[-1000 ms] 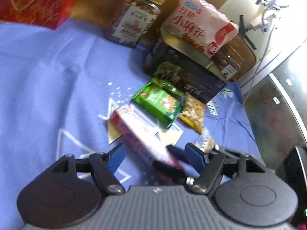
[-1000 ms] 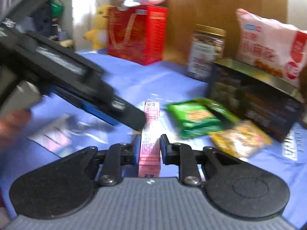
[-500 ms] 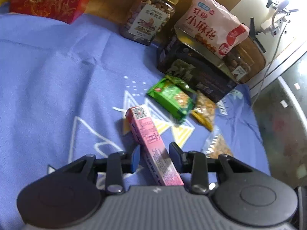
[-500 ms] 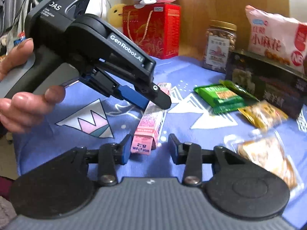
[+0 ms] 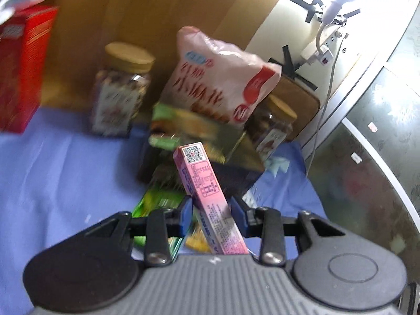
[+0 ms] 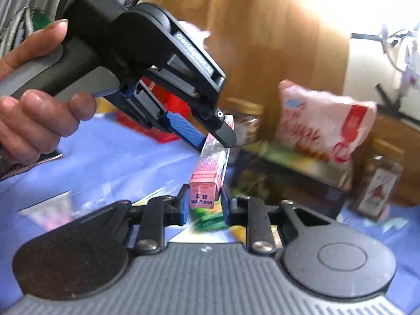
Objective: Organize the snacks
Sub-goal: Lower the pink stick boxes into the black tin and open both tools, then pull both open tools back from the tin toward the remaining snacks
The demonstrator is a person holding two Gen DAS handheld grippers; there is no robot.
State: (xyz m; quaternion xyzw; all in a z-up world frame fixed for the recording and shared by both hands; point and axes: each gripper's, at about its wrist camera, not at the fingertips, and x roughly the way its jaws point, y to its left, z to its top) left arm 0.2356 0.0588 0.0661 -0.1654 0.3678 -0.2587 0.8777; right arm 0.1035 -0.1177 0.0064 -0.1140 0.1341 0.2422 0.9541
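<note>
- Blue cloth (image 5: 60, 173) covers the surface, with a brown wooden panel (image 5: 147, 13) standing behind the snacks.
- Against that panel stand a red box (image 5: 21, 71), a lidded jar (image 5: 120, 92) and a second jar (image 5: 273, 128) further right; all are blurred.
- One large pink snack bag (image 5: 223, 78) leans on top of a dark tin box (image 5: 231, 173).
- Green packets (image 5: 160, 197) lie on the cloth near the left gripper's fingers, smeared by motion.
- Left gripper (image 5: 211, 211) is clamped on a long pink box (image 5: 207, 197), which is lifted off the cloth and tilts up toward the tin.
- Right gripper (image 6: 204, 203) has its blue pads just beside the near end of the same pink box (image 6: 210, 165); whether they touch it cannot be told.
- Person's left hand (image 6: 34, 105) grips the left tool's handle.
</note>
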